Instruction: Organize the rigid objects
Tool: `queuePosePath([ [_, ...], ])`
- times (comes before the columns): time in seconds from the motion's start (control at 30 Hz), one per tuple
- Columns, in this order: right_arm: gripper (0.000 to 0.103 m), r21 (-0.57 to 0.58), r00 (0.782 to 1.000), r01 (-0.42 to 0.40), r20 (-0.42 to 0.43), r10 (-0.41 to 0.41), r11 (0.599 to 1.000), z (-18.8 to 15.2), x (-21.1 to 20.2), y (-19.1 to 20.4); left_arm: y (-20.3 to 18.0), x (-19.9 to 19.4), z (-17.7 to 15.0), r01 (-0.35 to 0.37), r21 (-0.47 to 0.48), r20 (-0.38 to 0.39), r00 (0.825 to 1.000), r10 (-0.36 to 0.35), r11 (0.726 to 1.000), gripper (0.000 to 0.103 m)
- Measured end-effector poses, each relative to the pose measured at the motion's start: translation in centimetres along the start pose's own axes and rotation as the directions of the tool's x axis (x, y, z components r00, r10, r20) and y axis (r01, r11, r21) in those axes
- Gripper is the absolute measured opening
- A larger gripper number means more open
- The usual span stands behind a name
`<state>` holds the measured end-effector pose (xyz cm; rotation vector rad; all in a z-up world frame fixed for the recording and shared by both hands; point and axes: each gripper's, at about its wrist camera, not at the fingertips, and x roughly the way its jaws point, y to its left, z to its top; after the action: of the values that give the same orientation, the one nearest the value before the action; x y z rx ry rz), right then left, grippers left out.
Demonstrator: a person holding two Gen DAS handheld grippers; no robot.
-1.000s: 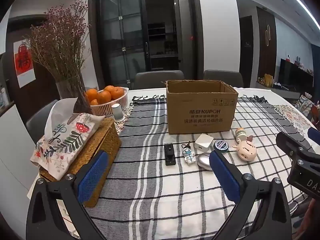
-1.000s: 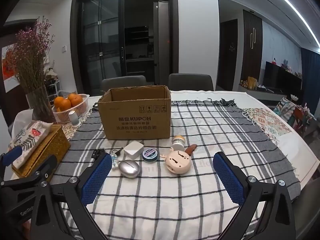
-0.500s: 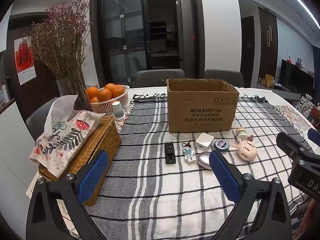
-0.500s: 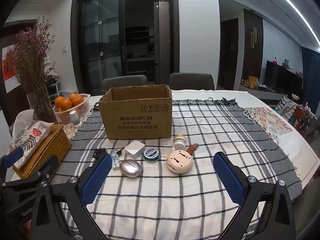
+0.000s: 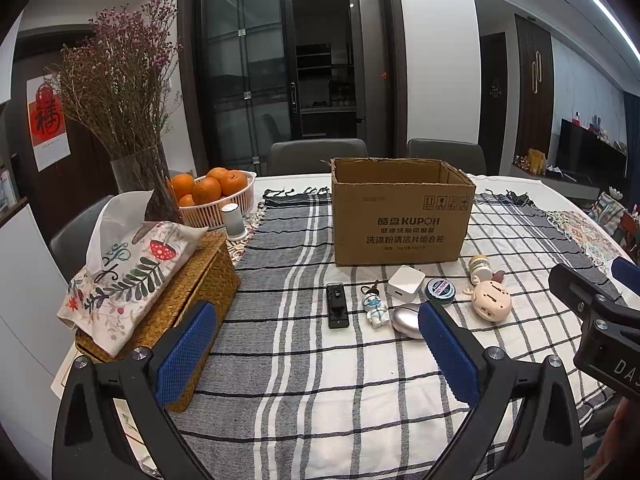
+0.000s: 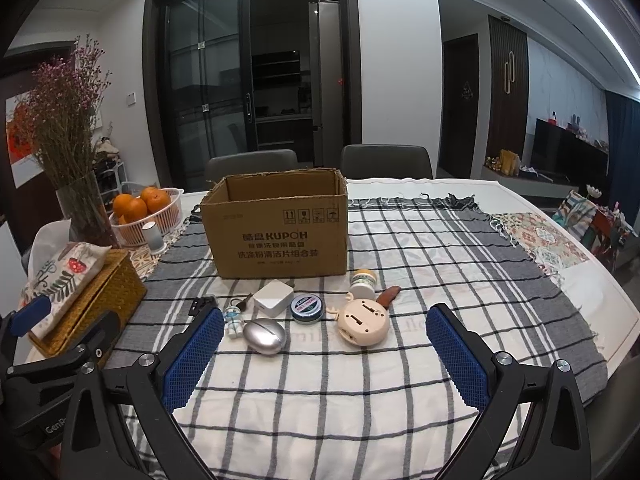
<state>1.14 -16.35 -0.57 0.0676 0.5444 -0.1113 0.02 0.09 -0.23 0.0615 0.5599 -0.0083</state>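
Hovering low over the near edge of the checked tablecloth, both grippers point forward at the row of small items, neither touching anything.

Left gripper: jaws spread wide, nothing between the blue pads; lower centre of its own view. Its black body also shows at the lower left of the right wrist view.

Right gripper: jaws likewise released and wide, holding nothing; lower centre of its view, its body at the right edge of the left wrist view.

Cardboard box: brown, open-topped, printed "KUPOH", upright at mid-frame behind the items.

Items in a loose row in front of the box, left to right in the picture:
- black clip, flat, lengthwise toward the camera
- astronaut keychain, lying on its back
- white charger block, nearest the box
- silver oval case, nearest the grippers
- round tin, blue-and-white label up
- small capped bottle, just behind the toy
- beige round toy, underside up

Right wrist view alone shows a brown piece lying beside the bottle; the clip is mostly hidden there behind a pad. Left wrist view shows the clip whole.

Upper left of frame: wicker tissue box, orange basket, flower vase.
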Motion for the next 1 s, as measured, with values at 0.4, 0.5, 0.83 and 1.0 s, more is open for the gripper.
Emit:
queuePosePath([
  [0.4,0.103,0.003,1.0,-0.005,-0.002,0.005,1.0,-0.07,-0.06,-0.08,-0.09,0.02,0.02,0.008,0.003,-0.003,1.0,-0.008,1.0,0.103],
  [0.5,0.103,0.004,1.0,-0.006,-0.001,0.006,1.0,-0.12,-0.15,-0.08,-0.16,-0.06,-0.01,0.007,0.005,0.0,1.0,-0.007,1.0,0.103],
  [0.83,0.103,0.006,1.0,-0.008,-0.002,0.008,1.0,-0.03,-0.11,-0.17,-0.51,-0.11,0.12,0.012,0.011,-0.001,1.0,-0.011,1.0,0.103],
  [1.0,0.103,0.007,1.0,-0.009,-0.001,0.009,1.0,0.06,-0.08,-0.36,-0.62,-0.14,0.16,0.014,0.015,-0.001,1.0,-0.014,1.0,0.103],
])
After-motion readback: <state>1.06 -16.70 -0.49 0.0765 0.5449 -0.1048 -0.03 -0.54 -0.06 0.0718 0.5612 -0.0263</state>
